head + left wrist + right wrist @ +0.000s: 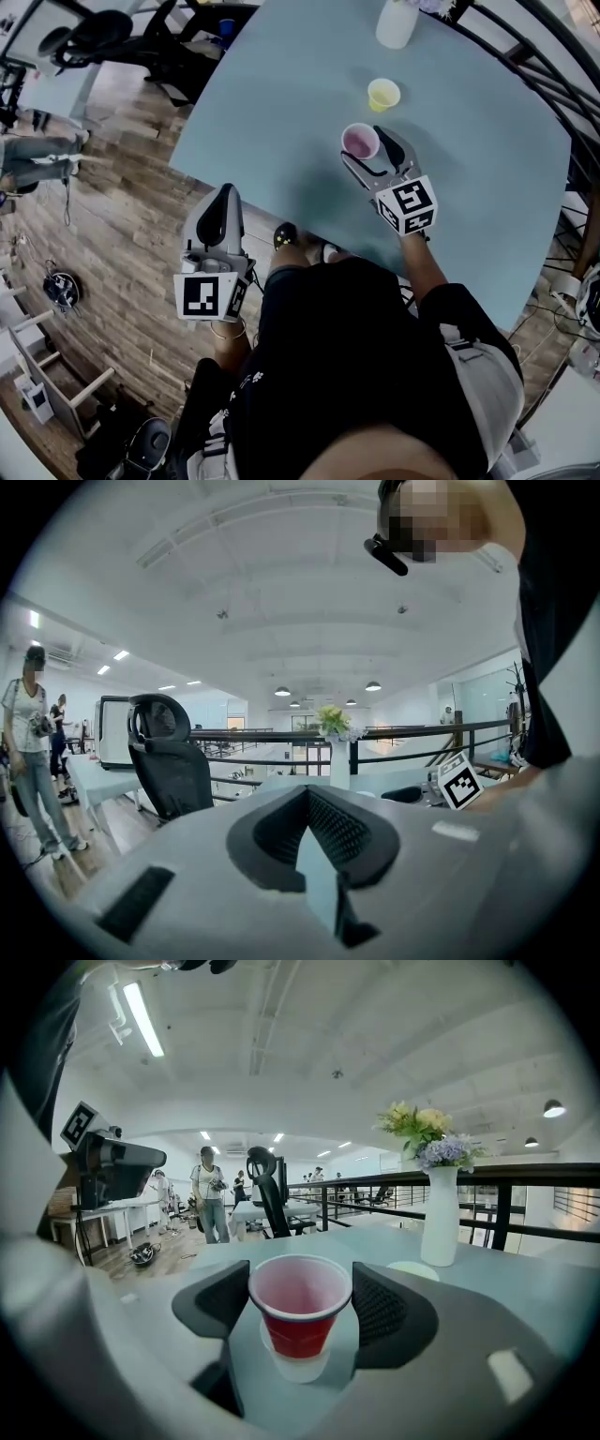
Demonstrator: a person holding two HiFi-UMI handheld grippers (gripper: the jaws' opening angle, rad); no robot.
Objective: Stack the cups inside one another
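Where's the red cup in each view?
Head view: the red cup is above centre, at the jaw tips of the right gripper.
Left gripper view: not in it.
Right gripper view: low centre, between the jaws.
Shared landmark: the white flower vase, far top in the head view, mid-frame in the left gripper view, right of centre in the right gripper view.

Far cup (383, 94) behind near cup (360, 142) on table (281, 112)
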